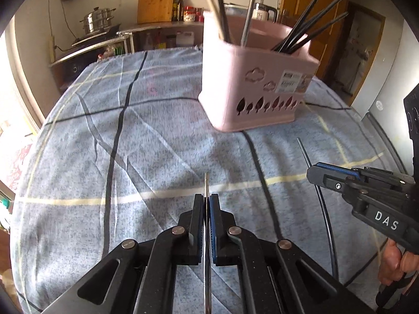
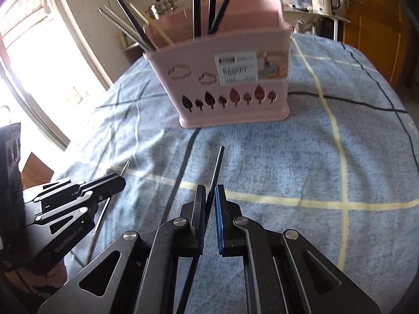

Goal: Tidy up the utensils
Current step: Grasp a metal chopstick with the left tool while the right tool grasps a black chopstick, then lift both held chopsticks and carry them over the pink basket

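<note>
Left tongs are pinching a silver chopstick while right tongs are clamping a black chopstick, both aiming at the pink holder, lower ends hidden.

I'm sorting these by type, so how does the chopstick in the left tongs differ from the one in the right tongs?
The left tongs' chopstick is silvery metal; the right tongs' chopstick is black. The silver one runs straight along its tongs; the black one slants across. Both are thin, clamped, and aimed toward the pink holder.
</note>
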Demonstrator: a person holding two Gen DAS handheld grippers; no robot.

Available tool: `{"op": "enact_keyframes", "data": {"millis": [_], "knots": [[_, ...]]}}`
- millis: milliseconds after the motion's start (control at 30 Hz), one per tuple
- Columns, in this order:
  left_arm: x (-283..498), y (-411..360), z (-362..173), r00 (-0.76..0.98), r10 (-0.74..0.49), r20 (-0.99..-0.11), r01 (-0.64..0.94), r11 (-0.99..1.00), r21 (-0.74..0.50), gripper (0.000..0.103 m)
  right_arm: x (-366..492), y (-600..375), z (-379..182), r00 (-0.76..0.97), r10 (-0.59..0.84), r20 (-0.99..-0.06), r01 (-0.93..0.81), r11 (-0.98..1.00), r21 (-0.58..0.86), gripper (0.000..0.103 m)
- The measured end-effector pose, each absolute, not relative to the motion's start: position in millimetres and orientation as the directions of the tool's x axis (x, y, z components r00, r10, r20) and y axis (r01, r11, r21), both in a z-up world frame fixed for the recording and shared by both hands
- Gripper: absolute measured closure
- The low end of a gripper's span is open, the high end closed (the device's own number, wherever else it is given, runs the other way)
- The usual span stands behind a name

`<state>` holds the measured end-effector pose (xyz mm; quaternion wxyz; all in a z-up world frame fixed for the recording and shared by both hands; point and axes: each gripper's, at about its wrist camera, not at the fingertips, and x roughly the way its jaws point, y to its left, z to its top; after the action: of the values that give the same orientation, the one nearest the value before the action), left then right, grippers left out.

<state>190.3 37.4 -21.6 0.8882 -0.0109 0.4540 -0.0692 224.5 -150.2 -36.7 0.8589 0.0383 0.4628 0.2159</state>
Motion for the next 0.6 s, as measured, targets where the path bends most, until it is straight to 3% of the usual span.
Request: {"op": "enact_keyframes", "data": {"millis": [600], "knots": [[173.7,32.3,80.0,0.705,-0.2,-0.681,0.169,0.979,-0.113,0.099,207.6,-175.0,57.2,0.624,0.454,-0.636,-0.376,0.888,0.265,0.098]]}}
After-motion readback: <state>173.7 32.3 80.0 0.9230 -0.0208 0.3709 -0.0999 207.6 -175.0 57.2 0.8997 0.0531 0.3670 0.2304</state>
